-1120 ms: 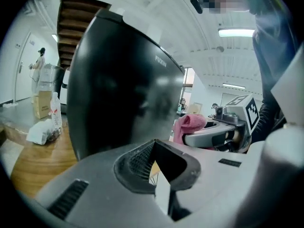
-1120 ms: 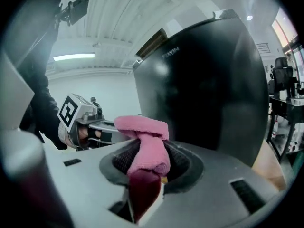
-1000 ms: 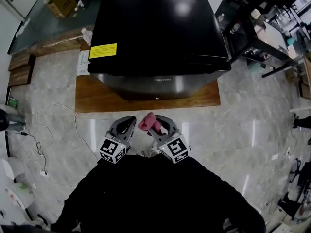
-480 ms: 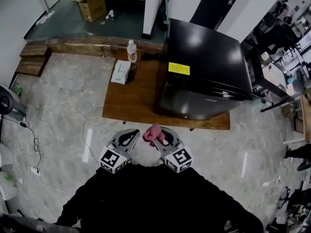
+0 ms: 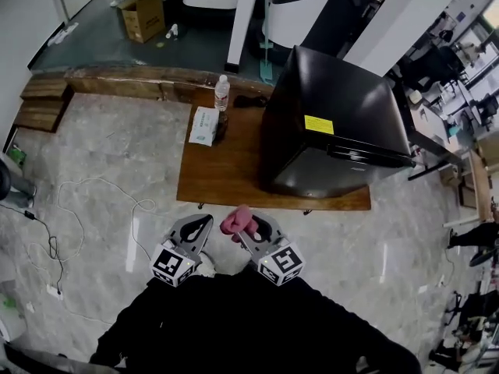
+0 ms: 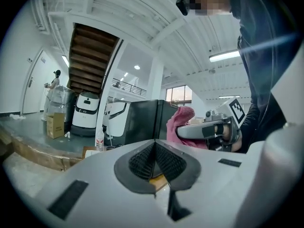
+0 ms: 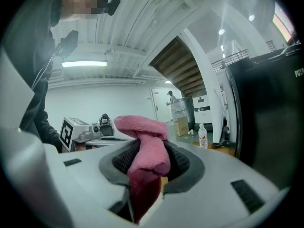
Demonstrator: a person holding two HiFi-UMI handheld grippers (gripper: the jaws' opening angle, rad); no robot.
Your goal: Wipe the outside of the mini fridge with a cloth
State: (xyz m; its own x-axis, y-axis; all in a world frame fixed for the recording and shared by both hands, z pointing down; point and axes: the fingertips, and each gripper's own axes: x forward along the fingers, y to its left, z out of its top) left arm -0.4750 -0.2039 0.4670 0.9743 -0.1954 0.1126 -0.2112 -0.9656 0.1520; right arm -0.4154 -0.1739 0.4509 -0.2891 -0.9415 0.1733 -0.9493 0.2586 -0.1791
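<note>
White letters [image 7: 298, 73] "FU" are showing on the black mini fridge [image 7: 266, 122], cut off by the picture edge. A yellow label [image 5: 319, 125] is sitting on top, too small to read.

Right of centre, the mini fridge [image 5: 335, 115] has a glossy black shell. Under it lies a smooth brown wooden board [image 5: 226, 174] on a polished, stone-like floor [image 5: 101, 154]. The pink cloth [image 7: 142, 125] looks fuzzy. The left gripper [image 6: 154, 151] and right gripper [image 7: 149, 163] are matt grey plastic with ribbed black pads [image 6: 140, 160].
</note>
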